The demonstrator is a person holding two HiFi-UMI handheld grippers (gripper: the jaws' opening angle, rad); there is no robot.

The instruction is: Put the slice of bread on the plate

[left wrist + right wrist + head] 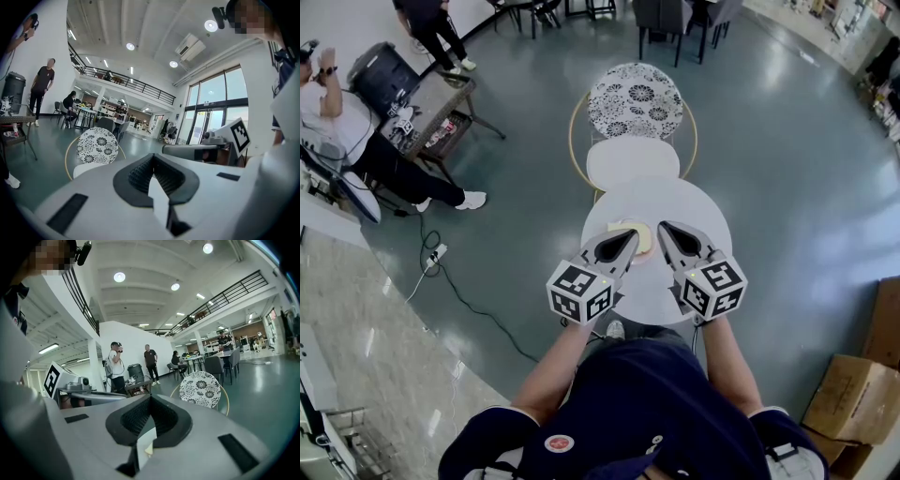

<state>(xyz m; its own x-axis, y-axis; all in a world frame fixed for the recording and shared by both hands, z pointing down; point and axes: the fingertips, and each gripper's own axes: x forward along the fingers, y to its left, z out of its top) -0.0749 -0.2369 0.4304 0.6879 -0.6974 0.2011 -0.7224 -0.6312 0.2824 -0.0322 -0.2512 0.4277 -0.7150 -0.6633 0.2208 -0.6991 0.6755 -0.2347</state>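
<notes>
Hovering over the round white table (667, 199), both grippers are held side by side, tips angled toward each other. Left gripper (634, 232): fingers are seen pressed together at the tips, with nothing pinched. Right gripper (662, 226): fingers likewise closed tip to tip, with nothing between them. The slice of bread (643, 241) is noted lying on the table just under and between the two tips, partly covered by the left gripper. No plate can be told apart from the white top. A floral-backed chair (635, 98) is set beyond the table.
</notes>
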